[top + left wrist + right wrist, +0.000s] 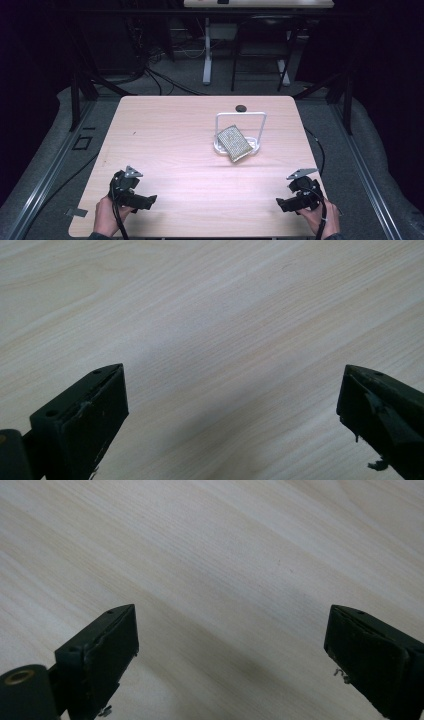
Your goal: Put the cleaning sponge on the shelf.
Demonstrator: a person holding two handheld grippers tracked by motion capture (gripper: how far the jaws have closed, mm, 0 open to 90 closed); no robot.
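A light wooden rectangular table (165, 150) carries, at about one o'clock from its centre, a small white plastic base with an upright white wire frame (240, 116). A silvery-gold, woven-textured rectangular pouch (233, 143) lies tilted on that base, leaning across its front edge toward five o'clock. Just beyond the frame, at twelve o'clock from it, sits a small dark round disc (241, 107).

The left gripper (149, 201) rests low at seven o'clock on the table, held in a hand (106, 216); in the left gripper view its black jaws stand spread wide over bare wood grain. The right gripper (281, 204), at five o'clock, is likewise spread wide, nothing between the jaws. Both are well apart from the pouch.

Judging from this, the pouch is the thing to be fetched, and the risks lie in the approach. Because it sits askew and overhangs the base, a push from one jaw could slide it off or tip the light frame. A jaw coming in from eleven o'clock could snag the wire. The woven surface looks slippery, so a shallow pinch at a corner may lose it.
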